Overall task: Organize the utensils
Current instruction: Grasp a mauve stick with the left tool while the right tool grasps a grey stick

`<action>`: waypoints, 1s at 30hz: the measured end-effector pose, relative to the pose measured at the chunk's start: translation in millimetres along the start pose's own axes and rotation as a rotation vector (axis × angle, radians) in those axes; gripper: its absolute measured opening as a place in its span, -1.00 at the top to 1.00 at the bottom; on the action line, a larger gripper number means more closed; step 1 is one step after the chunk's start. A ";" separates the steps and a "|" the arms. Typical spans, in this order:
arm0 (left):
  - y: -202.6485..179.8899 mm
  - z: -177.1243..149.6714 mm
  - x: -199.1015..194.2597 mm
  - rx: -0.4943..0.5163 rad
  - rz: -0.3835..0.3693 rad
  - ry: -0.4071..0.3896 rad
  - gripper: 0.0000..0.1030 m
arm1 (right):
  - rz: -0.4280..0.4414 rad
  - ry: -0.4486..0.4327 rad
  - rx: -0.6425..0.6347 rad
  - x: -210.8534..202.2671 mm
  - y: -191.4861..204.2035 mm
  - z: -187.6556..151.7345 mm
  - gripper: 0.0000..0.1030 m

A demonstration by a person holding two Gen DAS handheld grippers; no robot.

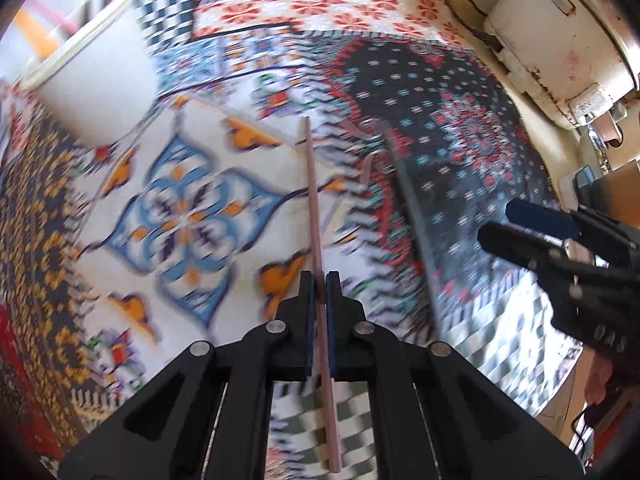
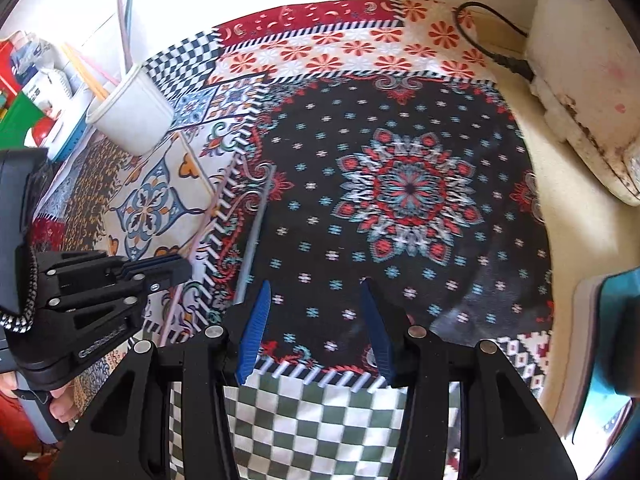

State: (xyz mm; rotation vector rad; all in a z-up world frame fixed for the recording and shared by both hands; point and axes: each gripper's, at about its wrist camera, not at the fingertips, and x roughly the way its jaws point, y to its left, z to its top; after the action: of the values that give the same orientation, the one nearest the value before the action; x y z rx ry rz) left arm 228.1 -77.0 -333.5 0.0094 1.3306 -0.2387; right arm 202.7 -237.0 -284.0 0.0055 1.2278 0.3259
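Observation:
My left gripper (image 1: 319,280) is shut on a pink chopstick (image 1: 313,184), which points forward over the patterned cloth; it also shows in the right wrist view (image 2: 204,224), with the left gripper (image 2: 182,270) at the left. A grey chopstick (image 2: 256,232) lies on the dark part of the cloth, just ahead and left of my right gripper (image 2: 314,300), which is open and empty. The grey chopstick (image 1: 412,208) is blurred in the left wrist view, where the right gripper (image 1: 496,224) shows at the right. A white cup (image 2: 130,116) at the far left holds several chopsticks.
A patchwork cloth (image 2: 400,184) covers the table. A white appliance (image 2: 580,80) with a black cable (image 2: 492,40) stands at the far right. Boxes and containers (image 2: 36,92) sit beyond the cup at the left. A teal-edged object (image 2: 604,340) is at the right edge.

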 end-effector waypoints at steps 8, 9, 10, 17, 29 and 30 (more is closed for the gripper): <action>35.9 -19.4 -9.4 -0.074 -0.020 0.023 0.92 | 0.038 0.055 -0.068 27.9 31.7 1.0 0.13; 37.4 -19.7 -9.7 -0.077 -0.025 0.023 0.92 | 0.022 0.040 -0.090 27.7 36.9 1.1 0.13; 39.0 -20.0 -10.2 -0.083 -0.029 0.023 0.92 | 0.018 0.047 -0.107 29.3 41.6 0.9 0.16; 44.5 -13.8 -9.3 -0.113 -0.067 0.015 0.92 | -0.048 0.029 -0.185 33.4 60.2 2.6 0.26; 63.7 -2.0 -5.1 -0.213 -0.192 0.022 0.91 | -0.105 -0.034 -0.218 40.6 70.8 12.3 0.84; 63.1 -1.1 -5.1 -0.211 -0.191 0.020 0.90 | -0.099 -0.030 -0.217 41.3 70.9 14.9 0.86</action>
State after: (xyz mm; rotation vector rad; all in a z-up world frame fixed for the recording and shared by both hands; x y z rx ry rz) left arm 237.2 -14.5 -337.0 -0.2946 1.3725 -0.2592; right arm 211.6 -156.6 -304.2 -0.2361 1.1537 0.3699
